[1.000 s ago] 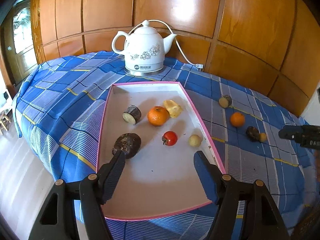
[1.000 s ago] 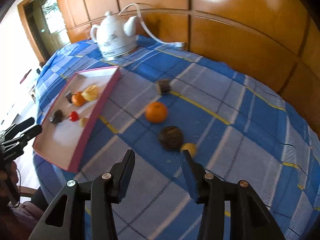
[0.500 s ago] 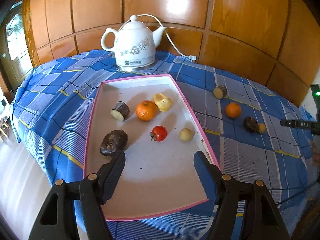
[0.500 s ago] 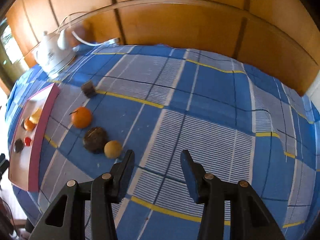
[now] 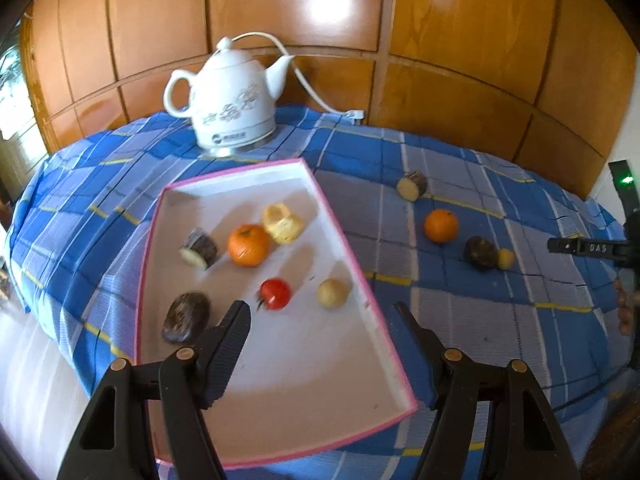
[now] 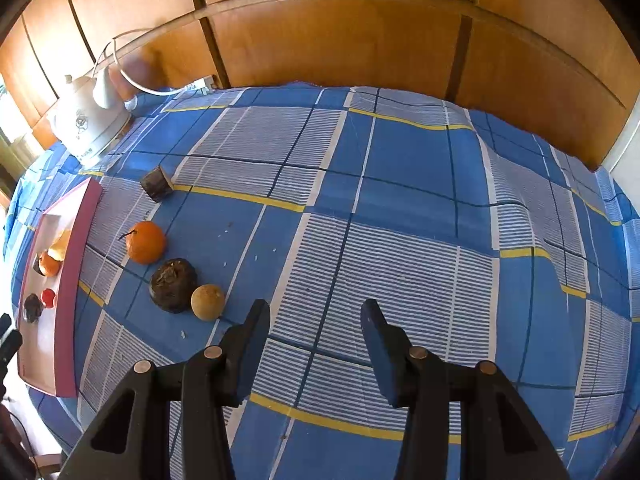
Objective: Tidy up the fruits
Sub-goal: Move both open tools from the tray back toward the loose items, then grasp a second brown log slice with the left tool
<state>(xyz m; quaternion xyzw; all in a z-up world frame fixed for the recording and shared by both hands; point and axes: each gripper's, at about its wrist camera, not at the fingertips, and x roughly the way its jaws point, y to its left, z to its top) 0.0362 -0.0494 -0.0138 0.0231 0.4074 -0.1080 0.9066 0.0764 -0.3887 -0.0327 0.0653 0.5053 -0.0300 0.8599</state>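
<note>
Tray (image 5: 352,264): shallow, rectangular, white inside with a pink rim, lying on the blue checked cloth (image 6: 400,184) in front of the kettle (image 5: 230,104). It is holding six pieces:
- dark, rough, oval fruit (image 5: 186,317) near the left wall
- small red tomato (image 5: 274,293), glossy, with a stalk
- small pale round fruit (image 5: 333,293) close to the right wall
- orange (image 5: 249,245), round and dimpled
- yellow wrinkled piece (image 5: 282,224), touching that orange
- short cut chunk (image 5: 199,243) with dark skin and a pale face, just left of the orange

Loose on the cloth, right of the tray, four pieces are sitting in a rough line:
- second chunk (image 6: 157,189), dark-skinned, nearest the kettle
- second orange (image 6: 145,241), with a thin stalk
- dark wrinkled ball (image 6: 173,285), matte
- tan ball (image 6: 207,302), smooth, touching the wrinkled ball

Kettle: white glazed ceramic with a floral print, standing on a metal base, its white cord running to the wood-panelled wall (image 6: 340,40).

Left gripper (image 5: 320,320): black fingers with blue pads, hovering over the near end of the tray, spread apart and gripping nothing.

Right gripper (image 6: 316,322): same build, hanging over bare cloth just right of the tan ball, fingers parted and gripping nothing.
</note>
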